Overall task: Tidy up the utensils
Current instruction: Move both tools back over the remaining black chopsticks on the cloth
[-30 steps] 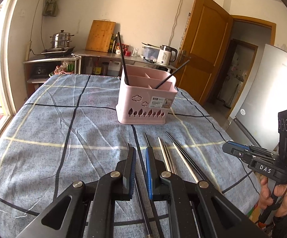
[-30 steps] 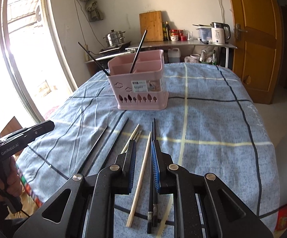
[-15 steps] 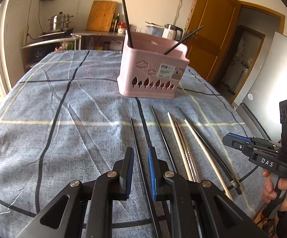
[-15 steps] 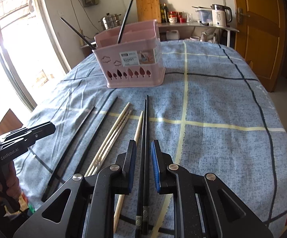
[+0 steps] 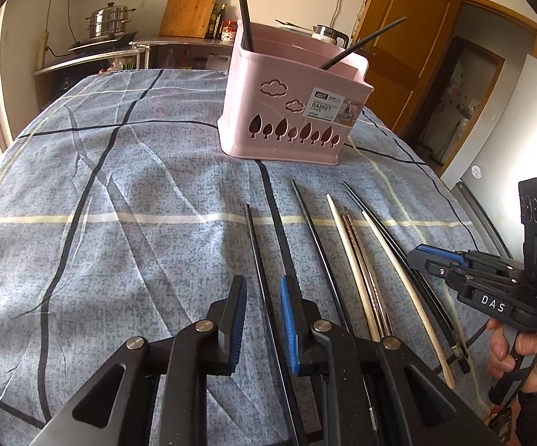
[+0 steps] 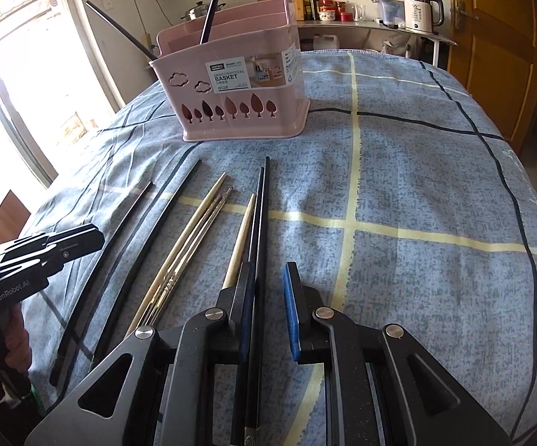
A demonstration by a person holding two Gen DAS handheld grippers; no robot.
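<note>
A pink basket [image 5: 290, 119] [image 6: 238, 107] stands on the blue checked cloth with two black chopsticks upright in it. Several chopsticks lie side by side in front of it: black, pale wooden [image 5: 346, 245] [image 6: 244, 226] and metal [image 5: 361, 256] [image 6: 209, 215]. My left gripper [image 5: 263, 282] hovers low over the leftmost black chopstick [image 5: 253, 238]. Its jaws are opening and the stick runs between them untouched. My right gripper [image 6: 268, 271] [image 5: 439, 260] stands open over the rightmost black pair [image 6: 261, 200], which passes close to its left pad. The left gripper [image 6: 82, 238] also shows in the right wrist view.
The cloth-covered table [image 5: 119, 186] drops off at its right edge beside a white fridge [image 5: 510, 141]. Behind it stand a counter with a steel pot [image 5: 108, 22], a cutting board [image 5: 190, 7], a kettle [image 6: 422, 11] and a wooden door [image 5: 409, 44]. A hand [image 5: 521, 356] holds the right gripper.
Both grippers have come down and forward toward the chopsticks on the cloth. The left jaws stand wider than before. The right jaws keep the same gap.
</note>
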